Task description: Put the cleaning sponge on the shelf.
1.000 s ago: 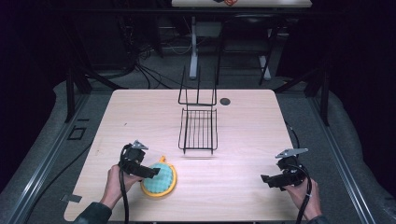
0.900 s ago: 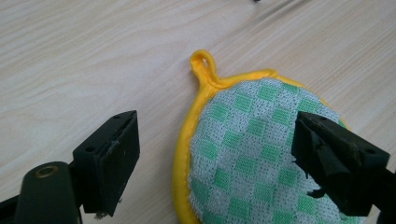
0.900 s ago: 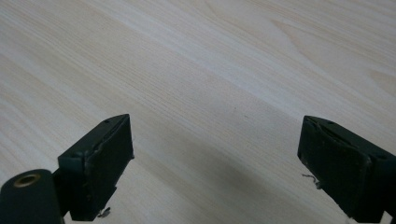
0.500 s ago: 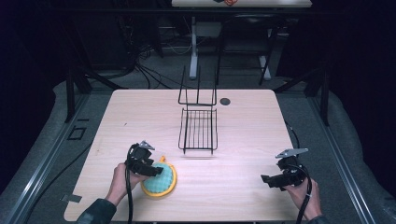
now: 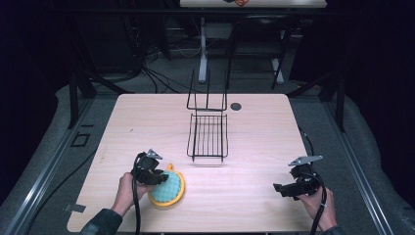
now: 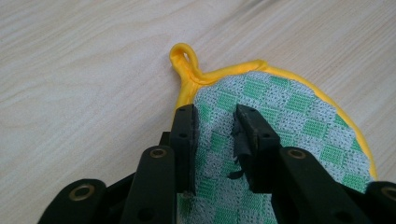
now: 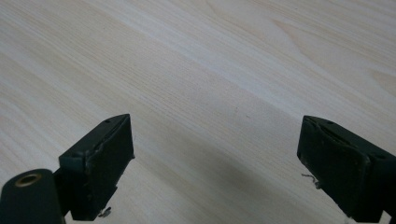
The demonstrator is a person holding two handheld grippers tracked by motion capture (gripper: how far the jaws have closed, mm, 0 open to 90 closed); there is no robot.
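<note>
Dark surroundings with cabling and stands frame a pale wooden table (image 5: 254, 196), lit from above.

At the left, the left tool (image 5: 155, 177) sits low over the near-left edge of a round pot holder (image 5: 169, 191), green-checked with a yellow binding, lying flat on the table near the front edge. In the left gripper view the jaws have just been closing and stand narrow, with a fold of the checked fabric (image 6: 219, 135) bunched between them just below the yellow hanging loop (image 6: 183, 56). Whether the pads already pinch the cloth firmly cannot be told; they appear to touch it.

Risks, as judged: the bite takes a shallow ridge of soft cloth, so a lift could pull the fabric out of the jaws. The loop lies outside the grip and may snag on the wire rack (image 5: 208, 137) at the table's centre, should the holder be carried there. A limp holder may also fold and drag on the table.

At the right, the right tool (image 5: 286, 188) rests over bare wood, jaws spread wide, grasping nothing.

Against the earlier frames, the left tool has shifted slightly toward the holder and its jaws are narrower. The pot holder, the rack and the right tool are unchanged.
</note>
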